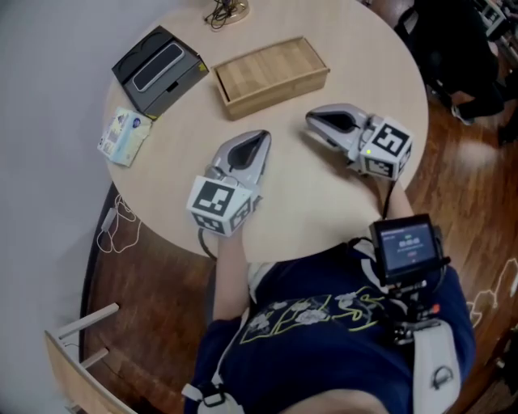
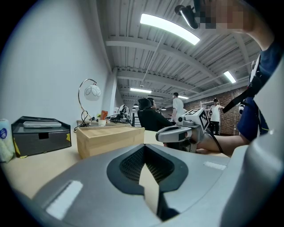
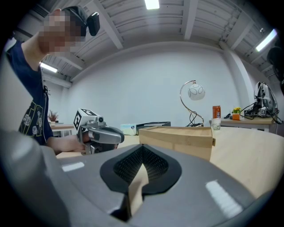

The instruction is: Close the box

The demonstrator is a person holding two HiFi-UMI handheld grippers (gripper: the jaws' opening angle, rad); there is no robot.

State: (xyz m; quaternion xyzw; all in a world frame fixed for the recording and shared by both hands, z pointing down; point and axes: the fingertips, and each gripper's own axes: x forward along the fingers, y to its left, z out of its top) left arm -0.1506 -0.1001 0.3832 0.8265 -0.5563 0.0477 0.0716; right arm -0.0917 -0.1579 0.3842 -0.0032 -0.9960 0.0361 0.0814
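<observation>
A light wooden box lies on the round table toward its far side, its lid flat down on top. My left gripper rests on the table just in front of the box, jaws shut with nothing between them. To its right my right gripper also rests on the table, pointing left toward the box's near right corner. Its jaws are shut and empty too. Neither gripper touches the box.
A black device sits left of the box, with a tissue pack near the table's left edge. Cables lie at the far edge. A curved lamp and a red can stand behind. A wooden chair stands lower left.
</observation>
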